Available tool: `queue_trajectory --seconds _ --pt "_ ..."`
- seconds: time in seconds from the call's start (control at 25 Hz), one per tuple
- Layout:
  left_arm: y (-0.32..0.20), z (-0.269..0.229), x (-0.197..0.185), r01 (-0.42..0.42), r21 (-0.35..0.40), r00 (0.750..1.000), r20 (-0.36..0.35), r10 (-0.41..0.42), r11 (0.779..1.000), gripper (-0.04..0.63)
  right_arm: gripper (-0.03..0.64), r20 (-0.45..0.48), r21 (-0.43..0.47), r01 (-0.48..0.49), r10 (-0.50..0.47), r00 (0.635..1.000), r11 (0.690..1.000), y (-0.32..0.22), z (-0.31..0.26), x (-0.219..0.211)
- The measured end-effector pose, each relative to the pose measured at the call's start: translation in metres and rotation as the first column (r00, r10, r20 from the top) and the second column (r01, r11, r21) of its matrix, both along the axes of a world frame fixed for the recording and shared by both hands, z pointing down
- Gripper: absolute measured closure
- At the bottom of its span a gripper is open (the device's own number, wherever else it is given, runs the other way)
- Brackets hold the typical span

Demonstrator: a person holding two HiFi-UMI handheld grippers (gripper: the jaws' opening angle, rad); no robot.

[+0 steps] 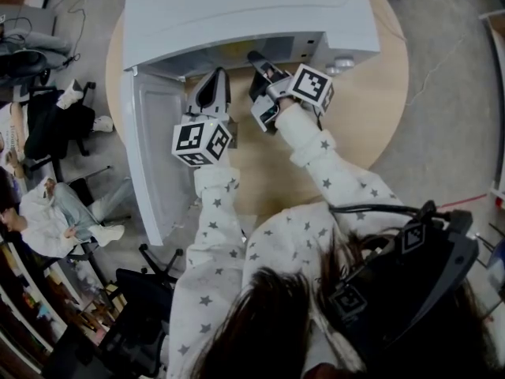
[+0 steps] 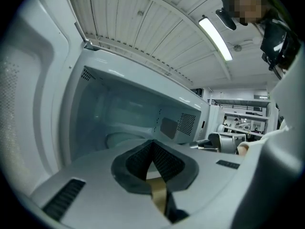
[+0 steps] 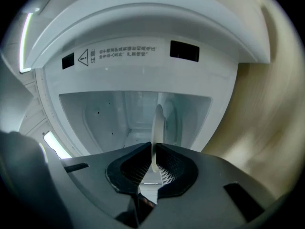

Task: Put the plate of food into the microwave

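The white microwave point(image 1: 237, 14) stands on the round table with its door point(image 1: 154, 148) swung open to the left. My right gripper point(image 3: 153, 149) is shut on the rim of a thin white plate point(image 3: 156, 125). The plate shows edge-on and reaches into the cavity; no food on it can be seen. In the head view the right gripper point(image 1: 254, 56) pokes under the microwave's top, which hides the plate. My left gripper point(image 1: 215, 76) hovers at the opening's left side, next to the door. Its jaws point(image 2: 152, 144) are shut with nothing held, facing the glass turntable point(image 2: 121, 140).
The wooden round table point(image 1: 371, 109) shows bare to the right of the microwave. The open door juts over the table's left edge. A seated person point(image 1: 55, 212) and office chairs point(image 1: 47, 125) are on the floor to the left.
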State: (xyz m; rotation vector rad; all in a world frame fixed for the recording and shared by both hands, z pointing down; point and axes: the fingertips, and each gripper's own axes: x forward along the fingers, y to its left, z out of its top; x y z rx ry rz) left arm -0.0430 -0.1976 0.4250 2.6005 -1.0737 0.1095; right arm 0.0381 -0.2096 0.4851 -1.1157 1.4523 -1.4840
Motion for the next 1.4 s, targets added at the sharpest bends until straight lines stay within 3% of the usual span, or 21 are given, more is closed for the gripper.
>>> queue_trajectory --seconds 0.48,0.56,0.6,0.88,1.4 --pt "-0.003 0.000 0.009 -0.012 -0.014 1.000 -0.009 0.012 1.000 0.594 0.594 -0.149 -0.073 0.092 -0.102 0.983 0.993 -0.006 0.003 -0.002" --pt "-0.003 0.000 0.008 -0.012 -0.013 1.000 -0.007 0.012 1.000 0.594 0.512 -0.162 -0.086 0.114 -0.127 0.979 0.990 -0.005 0.005 -0.006" --pt "-0.003 0.000 0.008 -0.013 -0.012 1.000 -0.006 0.013 1.000 0.594 0.511 -0.172 -0.093 0.122 -0.136 0.976 0.988 -0.005 0.006 -0.007" --pt "0.003 0.001 0.005 -0.010 -0.017 1.000 -0.005 0.010 1.000 0.594 0.491 -0.367 -0.168 0.258 -0.304 0.879 0.951 0.004 0.011 -0.019" --pt "-0.001 0.006 0.001 -0.004 -0.016 1.000 0.005 0.004 1.000 0.594 0.492 -0.304 -0.181 0.290 -0.334 0.892 0.940 0.009 0.019 -0.025"
